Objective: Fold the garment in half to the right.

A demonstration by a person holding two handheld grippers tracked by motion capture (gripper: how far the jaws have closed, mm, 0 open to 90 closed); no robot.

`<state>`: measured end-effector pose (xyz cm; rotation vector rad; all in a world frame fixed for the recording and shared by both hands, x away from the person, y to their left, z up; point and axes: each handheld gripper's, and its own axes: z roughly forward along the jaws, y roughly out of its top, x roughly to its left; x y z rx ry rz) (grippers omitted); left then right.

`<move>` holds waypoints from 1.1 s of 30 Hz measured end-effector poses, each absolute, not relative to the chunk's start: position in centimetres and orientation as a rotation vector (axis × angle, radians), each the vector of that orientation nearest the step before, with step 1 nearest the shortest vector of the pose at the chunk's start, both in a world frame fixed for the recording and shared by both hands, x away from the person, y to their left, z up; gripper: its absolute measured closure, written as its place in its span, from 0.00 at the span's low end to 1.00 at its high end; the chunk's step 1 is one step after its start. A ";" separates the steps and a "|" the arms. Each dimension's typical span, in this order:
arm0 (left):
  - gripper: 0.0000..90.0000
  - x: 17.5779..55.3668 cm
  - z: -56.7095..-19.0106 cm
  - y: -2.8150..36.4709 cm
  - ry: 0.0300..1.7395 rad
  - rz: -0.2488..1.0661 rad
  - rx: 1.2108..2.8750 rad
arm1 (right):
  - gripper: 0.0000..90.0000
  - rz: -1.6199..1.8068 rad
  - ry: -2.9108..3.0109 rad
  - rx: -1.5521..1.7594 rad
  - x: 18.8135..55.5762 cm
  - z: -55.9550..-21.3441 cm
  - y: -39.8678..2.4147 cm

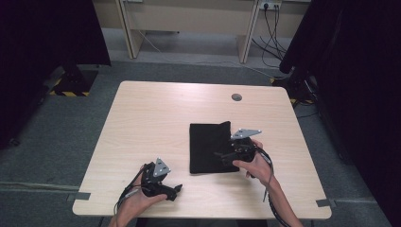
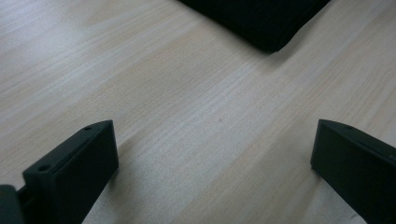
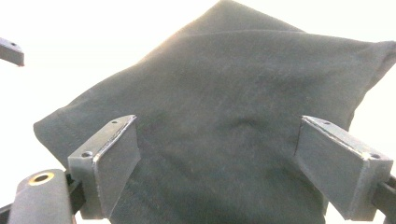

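A black folded cloth (image 1: 208, 146) lies flat on the light wooden table (image 1: 151, 123), right of centre. My right gripper (image 1: 223, 156) hovers over the cloth's right edge, jaws wide open and nothing between them. In the right gripper view the cloth (image 3: 224, 107) spreads beneath that open gripper (image 3: 219, 163). Near the table's front edge, left of the cloth, my left gripper (image 1: 176, 190) is open and empty over bare wood. The left gripper view has the gripper (image 2: 212, 163) above the wood, with a corner of the cloth (image 2: 261, 21) farther off.
A round grey cable port (image 1: 236, 97) sits near the table's far edge. Black curtains (image 1: 47, 33) hang at both sides. Desk legs (image 1: 130, 33) and cables (image 1: 274, 28) stand beyond the table. Grey tape tabs (image 1: 326, 202) mark the front corners.
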<state>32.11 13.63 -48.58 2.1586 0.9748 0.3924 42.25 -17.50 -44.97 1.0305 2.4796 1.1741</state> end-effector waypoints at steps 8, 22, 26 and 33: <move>0.00 32.1 -48.6 13.6 0.975 0.393 2.159 | 0.17 1.178 2.466 1.040 41.3 -44.9 -18.4; 0.00 32.1 -48.6 13.6 0.975 0.393 2.159 | 0.16 1.179 2.451 1.023 40.2 -45.4 -19.1; 0.00 32.1 -48.6 13.6 0.975 0.393 2.159 | 0.16 1.188 2.434 1.023 39.9 -45.5 -19.6; 0.00 32.1 -48.6 13.6 0.975 0.393 2.159 | 0.16 1.187 2.404 1.027 39.6 -45.3 -20.6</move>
